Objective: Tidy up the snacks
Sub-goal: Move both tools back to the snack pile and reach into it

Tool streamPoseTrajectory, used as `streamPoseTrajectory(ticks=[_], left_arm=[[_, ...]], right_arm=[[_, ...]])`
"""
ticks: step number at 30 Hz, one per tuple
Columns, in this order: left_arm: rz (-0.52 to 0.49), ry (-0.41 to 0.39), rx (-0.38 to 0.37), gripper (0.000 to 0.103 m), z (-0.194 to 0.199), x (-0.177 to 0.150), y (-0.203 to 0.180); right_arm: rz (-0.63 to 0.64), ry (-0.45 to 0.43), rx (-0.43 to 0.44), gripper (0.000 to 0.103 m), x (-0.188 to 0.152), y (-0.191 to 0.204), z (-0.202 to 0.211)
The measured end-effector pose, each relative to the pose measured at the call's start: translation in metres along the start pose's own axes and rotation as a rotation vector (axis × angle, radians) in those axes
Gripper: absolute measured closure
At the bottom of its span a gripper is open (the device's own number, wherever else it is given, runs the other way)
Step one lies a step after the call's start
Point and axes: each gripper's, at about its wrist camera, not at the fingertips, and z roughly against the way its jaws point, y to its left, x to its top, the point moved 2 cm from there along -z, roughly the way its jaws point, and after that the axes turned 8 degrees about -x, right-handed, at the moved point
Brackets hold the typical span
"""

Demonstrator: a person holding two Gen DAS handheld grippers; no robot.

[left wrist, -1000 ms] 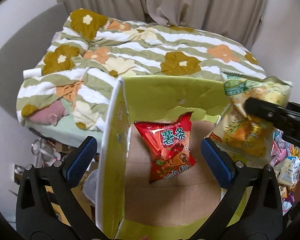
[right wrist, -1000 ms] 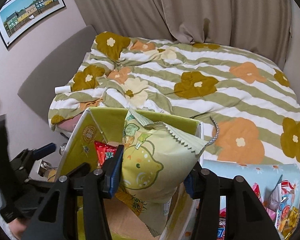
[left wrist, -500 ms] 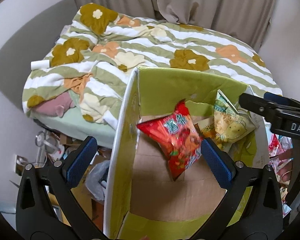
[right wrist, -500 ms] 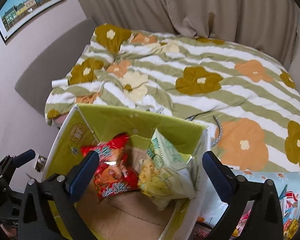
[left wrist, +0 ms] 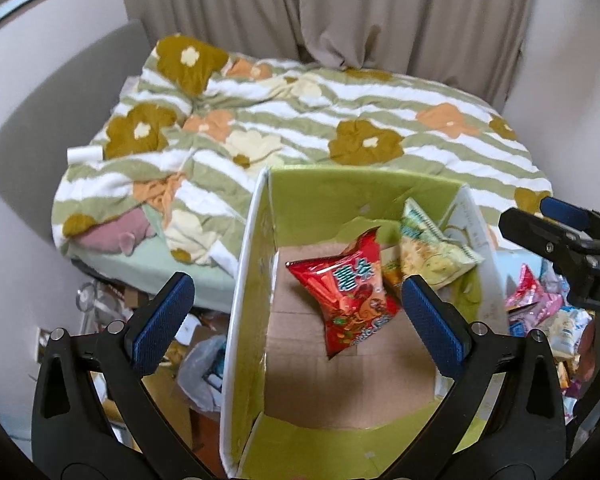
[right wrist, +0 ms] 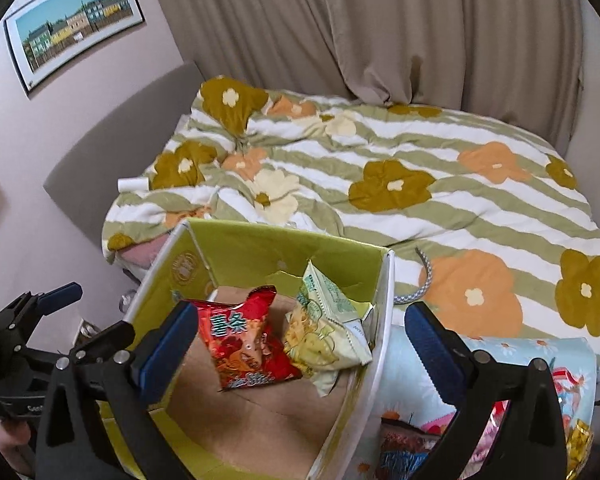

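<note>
An open cardboard box (left wrist: 252, 280) (right wrist: 382, 320) with green flaps stands against the bed. Inside it a red snack bag (left wrist: 348, 292) (right wrist: 244, 344) leans on the floor, and a pale yellow-green snack bag (left wrist: 432, 248) (right wrist: 324, 332) lies beside it against the right wall. My left gripper (left wrist: 296, 312) hangs open above the box's left wall, nothing between its fingers. My right gripper (right wrist: 300, 344) is open wide above the box's right wall and holds nothing; it also shows in the left wrist view (left wrist: 556, 232).
A pile of loose snack packets (left wrist: 548, 312) (right wrist: 572, 400) lies to the right of the box on a floral cloth. The bed (right wrist: 380, 184) with a striped flower quilt fills the background. Clutter and a plastic bag (left wrist: 204, 368) sit on the floor left of the box.
My right gripper opened and let go of the yellow-green bag, which dropped into the box beside the red bag. Both grippers then pulled back and up from the box.
</note>
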Motion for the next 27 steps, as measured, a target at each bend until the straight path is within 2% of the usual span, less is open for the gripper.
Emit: streamPoseTrajectory(ticks=[7, 14, 21, 27], left_arm=[[-0.086, -0.075, -0.067, 0.0, 0.036, 0.001, -0.034], [-0.167, -0.094, -0.157, 0.0, 0.053, -0.012, -0.088], [-0.24, -0.077, -0.236, 0.0, 0.06, -0.04, -0.165], [-0.299, -0.039, -0.303, 0.0, 0.047, -0.066, -0.237]], right_arm=[[-0.068, -0.048, -0.053, 0.0, -0.022, -0.014, 0.055], [-0.103, -0.111, -0.13, 0.0, -0.058, -0.048, 0.107], [-0.139, -0.158, -0.21, 0.0, -0.103, -0.109, 0.156], [-0.161, -0.124, -0.24, 0.0, -0.14, -0.172, 0.176]])
